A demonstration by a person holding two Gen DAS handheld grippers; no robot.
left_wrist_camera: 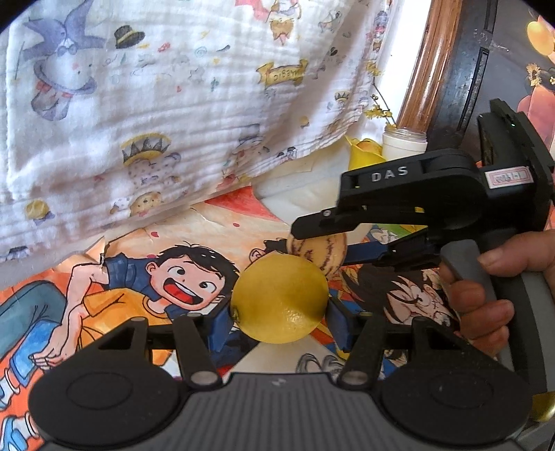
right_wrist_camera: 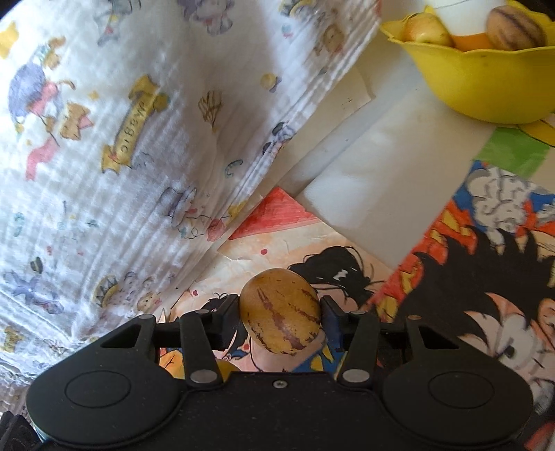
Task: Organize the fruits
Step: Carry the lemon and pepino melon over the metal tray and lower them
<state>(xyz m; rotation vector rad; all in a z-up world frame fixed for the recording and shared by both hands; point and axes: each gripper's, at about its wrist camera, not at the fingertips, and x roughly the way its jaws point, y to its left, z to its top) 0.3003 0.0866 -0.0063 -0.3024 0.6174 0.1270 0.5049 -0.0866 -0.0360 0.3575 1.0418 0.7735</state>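
My left gripper (left_wrist_camera: 279,317) is shut on a round yellow lemon (left_wrist_camera: 279,298), held just above the cartoon-printed table cover (left_wrist_camera: 145,288). Right behind the lemon, my right gripper (left_wrist_camera: 324,243) comes in from the right, held by a person's hand (left_wrist_camera: 485,301). It grips a tan fruit with dark purple stripes (left_wrist_camera: 326,251). In the right wrist view that striped fruit (right_wrist_camera: 279,315) sits squeezed between both fingers of the right gripper (right_wrist_camera: 280,307), raised above the cover. A yellow bowl (right_wrist_camera: 485,79) stands far right and holds several fruits, one of them striped (right_wrist_camera: 515,27).
A white cloth with cartoon prints (left_wrist_camera: 173,104) hangs across the left and back. The yellow bowl's edge (left_wrist_camera: 360,156) and a white jar (left_wrist_camera: 404,142) stand at the back beside a brown post (left_wrist_camera: 419,79). White paper (right_wrist_camera: 364,194) lies between the drawings and the bowl.
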